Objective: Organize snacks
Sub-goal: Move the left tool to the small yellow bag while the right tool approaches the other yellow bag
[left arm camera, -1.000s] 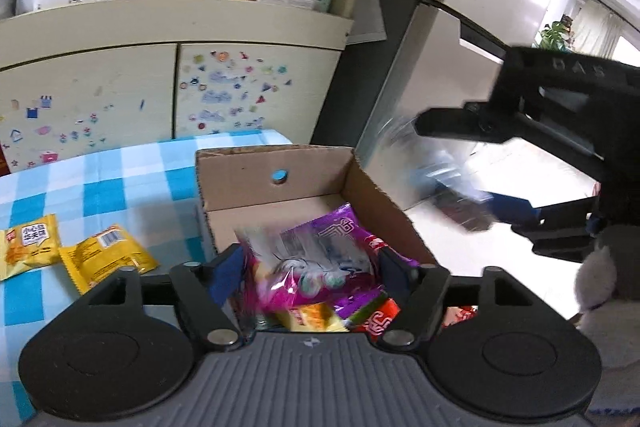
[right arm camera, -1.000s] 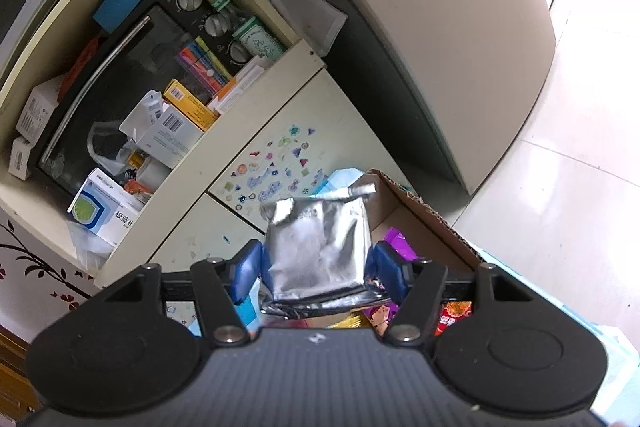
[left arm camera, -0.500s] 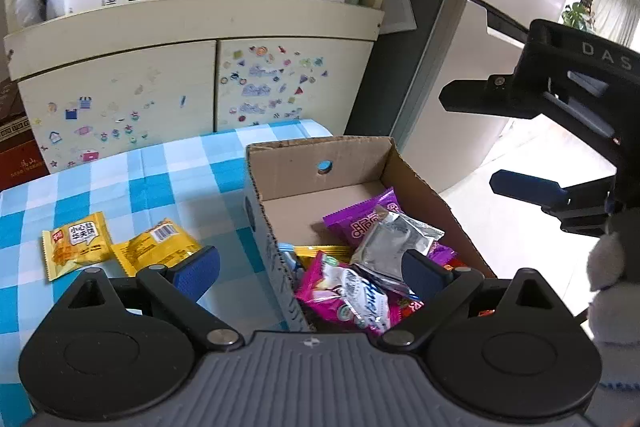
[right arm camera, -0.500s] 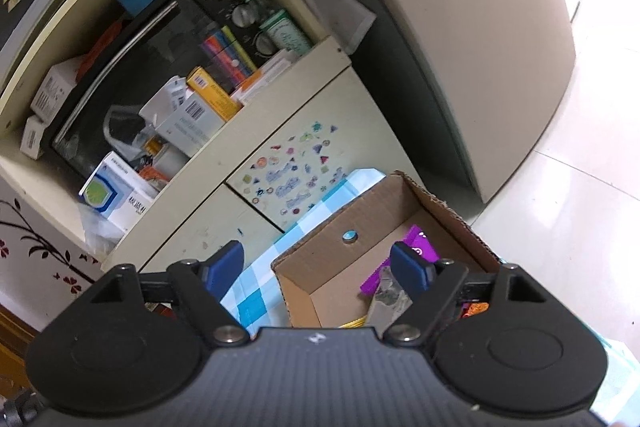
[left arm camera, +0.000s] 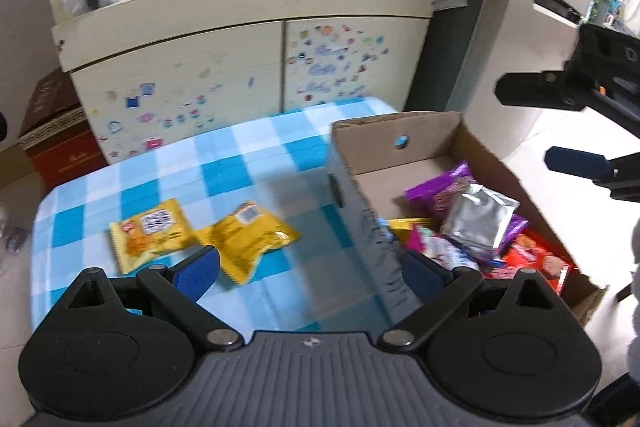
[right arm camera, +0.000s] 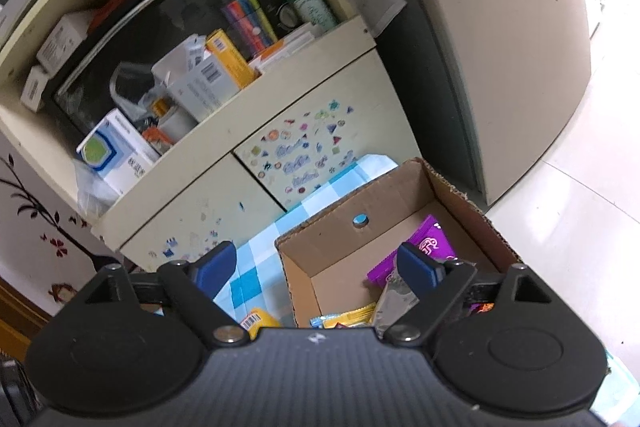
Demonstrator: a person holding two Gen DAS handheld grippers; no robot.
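Observation:
An open cardboard box (left arm camera: 400, 131) stands on the blue checked tablecloth (left arm camera: 240, 155). In it lie a silver packet (left arm camera: 480, 217), a purple packet (left arm camera: 440, 191), a pink packet (left arm camera: 436, 247) and a red packet (left arm camera: 532, 259). Two yellow packets (left arm camera: 152, 231) (left arm camera: 248, 239) lie on the cloth to its left. My left gripper (left arm camera: 308, 269) is open and empty, straddling the box's near left wall, its left finger beside the yellow packets. My right gripper (right arm camera: 318, 263) hovers above the box (right arm camera: 360, 195), its jaws opening with nothing between them. It also shows at the right edge as the right gripper (left arm camera: 556, 127).
Behind the table stands a cream cabinet (left arm camera: 240, 67) with stickers on its doors and a shelf full of boxes and bottles. A fridge (right arm camera: 500, 47) is to the right. A brown carton (left arm camera: 56, 139) sits on the floor at left. Beyond the box lies tiled floor.
Both grippers opened: the pink packet fell from the left and the silver packet from the right into the box. The left gripper then swung left toward the yellow packets.

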